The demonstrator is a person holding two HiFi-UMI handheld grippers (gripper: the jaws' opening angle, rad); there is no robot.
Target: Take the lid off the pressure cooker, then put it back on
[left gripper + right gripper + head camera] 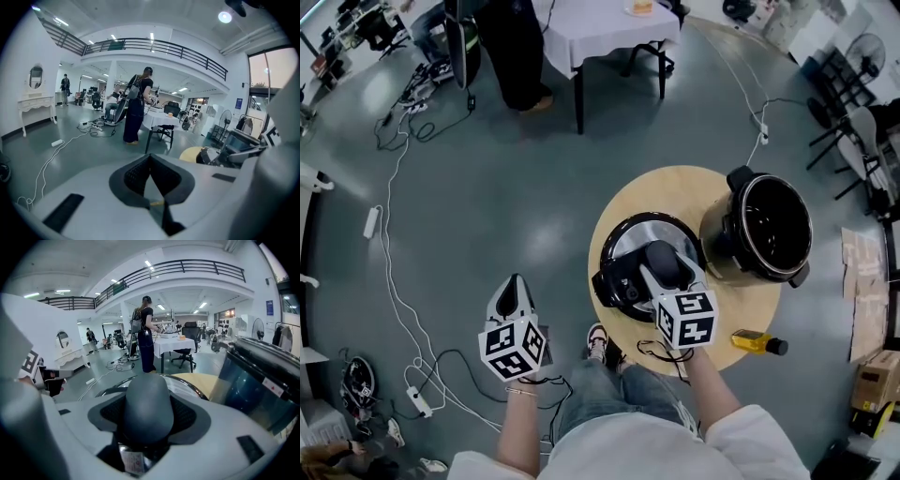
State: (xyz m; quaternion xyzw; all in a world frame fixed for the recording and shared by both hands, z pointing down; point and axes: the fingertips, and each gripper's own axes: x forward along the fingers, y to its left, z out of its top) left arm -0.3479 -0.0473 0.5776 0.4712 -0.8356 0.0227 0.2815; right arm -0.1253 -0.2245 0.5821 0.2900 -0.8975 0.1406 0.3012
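The pressure cooker pot (766, 228) stands open at the right of the round wooden table (675, 187). Its lid (623, 246), chrome with a black rim, lies to the pot's left over the table. My right gripper (667, 265) is shut on the lid's dark handle (147, 404), which fills the space between the pads. The lid's rim (187, 383) shows beyond the handle, with the pot (262, 380) on the right. Whether the lid touches the table I cannot tell. My left gripper (515, 286) hangs over the floor left of the table, its jaws (151, 161) shut with nothing between them.
A yellow bottle (755, 341) lies at the table's near edge. White and black cables (394, 281) trail over the grey floor on the left. A person (514, 47) stands by a white-clothed table (600, 28) further off. Cardboard boxes (874, 375) sit at the right.
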